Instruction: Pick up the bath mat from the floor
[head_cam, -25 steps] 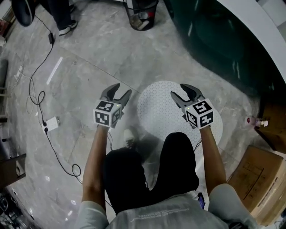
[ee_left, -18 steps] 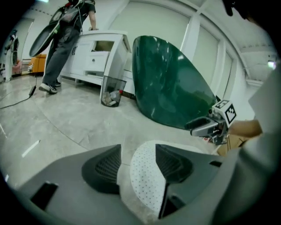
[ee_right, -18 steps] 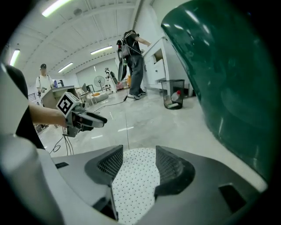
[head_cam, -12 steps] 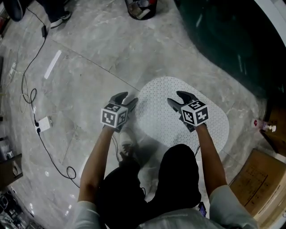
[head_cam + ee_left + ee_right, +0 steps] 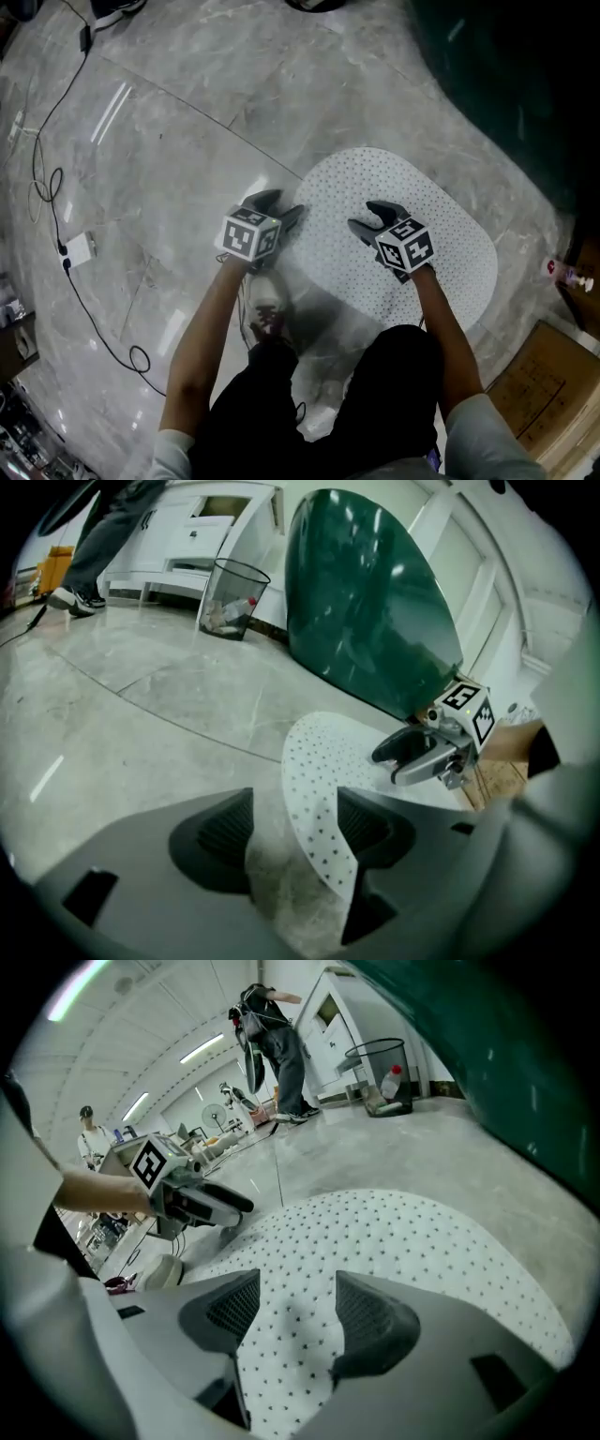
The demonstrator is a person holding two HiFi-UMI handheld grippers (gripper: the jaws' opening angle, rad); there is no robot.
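Find the bath mat (image 5: 450,253) flat on the grey stone floor (image 5: 169,131), just beside a dark green curved panel (image 5: 506,84). White, oval, thin, dotted all over with small holes.

Read the left gripper (image 5: 283,208) as open, with jaws just opened wider, low at the mat's left edge. In the left gripper view, see that edge in the gap alongside bare floor, with no pad pressing on it.

Read the right gripper (image 5: 366,217) as open too, with jaws likewise just widened, over the mat's inner surface toward its near side. In the right gripper view, see only dotted mat between the pads; cannot make out any contact.

Judge handling: a light, soft, floppy sheet, probably rubbery. Expect sag and folding once lifted; no fragility. Suspect cling or suction to the polished floor, so peel from an edge rather than pull straight up. Expect little purchase on the flat middle, with nothing to pinch there unless bunched.

Take hold at the rim. Slide one jaw of the left under the left edge and clamp through the thickness. Bring the right to the near rim, well apart from the left, to limit drooping between. Watch for slip of the thin edge off the pads.
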